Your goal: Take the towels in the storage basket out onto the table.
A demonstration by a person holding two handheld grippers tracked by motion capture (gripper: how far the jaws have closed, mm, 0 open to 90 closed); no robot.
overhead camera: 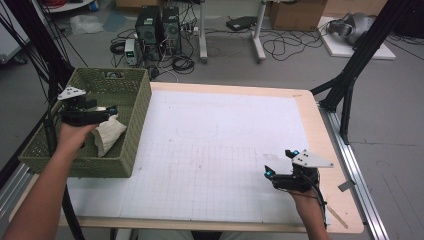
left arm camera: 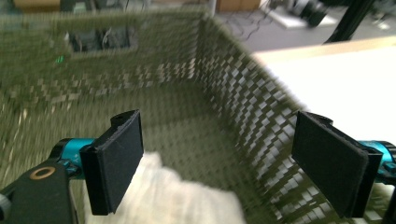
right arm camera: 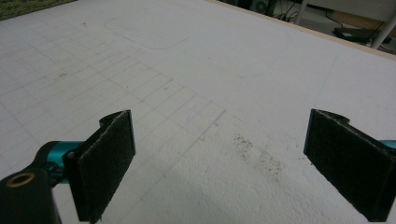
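High view: your left gripper hangs inside the green woven basket, which sits on the table's left side, partly over the white gridded mat. Just below and beside its jaws lies a cream-white cloth, bunched up on the basket floor near the right wall. In the left gripper view, your jaws stand wide apart with nothing between them; the cloth lies under and just past the left pad, and the basket's right wall runs up between the two pads. I cannot tell whether the left pad touches the cloth.

Your right gripper rests low over the mat near the table's front right corner, well apart from the basket. In the right gripper view, its jaws are also spread wide and grip nothing; bare mat with faint grid lines and a patch of dark specks lies between the pads.
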